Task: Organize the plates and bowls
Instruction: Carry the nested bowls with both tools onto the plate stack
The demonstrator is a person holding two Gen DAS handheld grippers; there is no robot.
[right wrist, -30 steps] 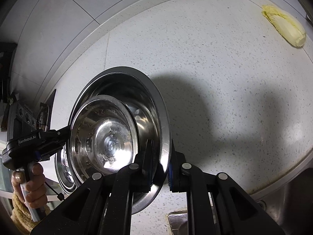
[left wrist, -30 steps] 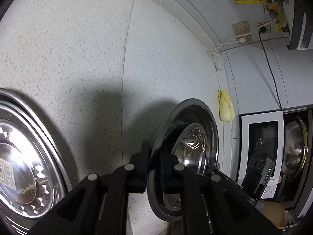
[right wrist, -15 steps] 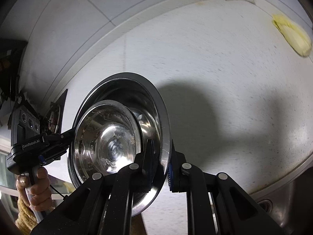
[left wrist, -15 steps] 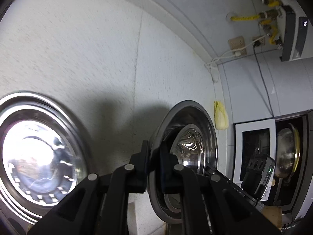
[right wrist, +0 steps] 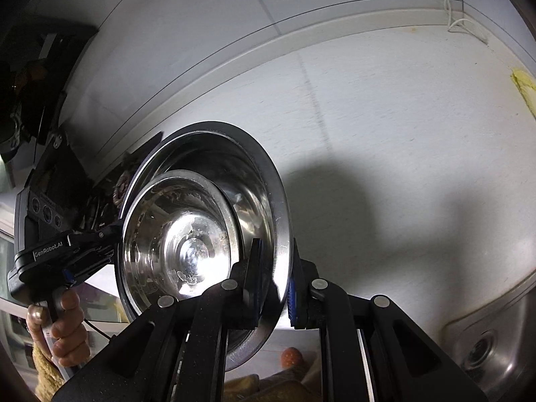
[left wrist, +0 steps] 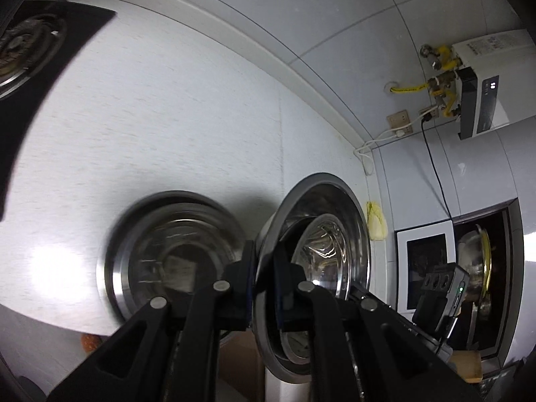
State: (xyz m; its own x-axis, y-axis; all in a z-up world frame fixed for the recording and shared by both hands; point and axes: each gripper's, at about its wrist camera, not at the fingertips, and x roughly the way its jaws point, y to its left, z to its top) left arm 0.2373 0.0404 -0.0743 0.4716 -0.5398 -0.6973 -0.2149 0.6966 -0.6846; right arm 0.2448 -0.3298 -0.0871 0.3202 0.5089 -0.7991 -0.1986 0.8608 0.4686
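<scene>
Both grippers hold one large steel bowl (left wrist: 351, 221) by opposite sides of its rim, lifted and tilted above the white speckled counter (left wrist: 174, 127). A smaller steel bowl (left wrist: 325, 251) is nested inside it. My left gripper (left wrist: 264, 281) is shut on the rim. My right gripper (right wrist: 273, 284) is shut on the other side of the large bowl (right wrist: 268, 187), with the small bowl (right wrist: 181, 244) inside. Another steel bowl (left wrist: 167, 258) sits on the counter to the left, blurred.
A gas stove (left wrist: 30, 43) is at the far left. A yellow cabbage leaf (left wrist: 377, 221) lies by the back wall. A sink (right wrist: 495, 345) is at the right. Wall sockets, cables and a water heater (left wrist: 479, 83) are on the wall.
Both grippers have lifted the nested bowls higher and swung left. The bowl on the counter has slid from the far left towards the middle of the left view. The stove has come into view.
</scene>
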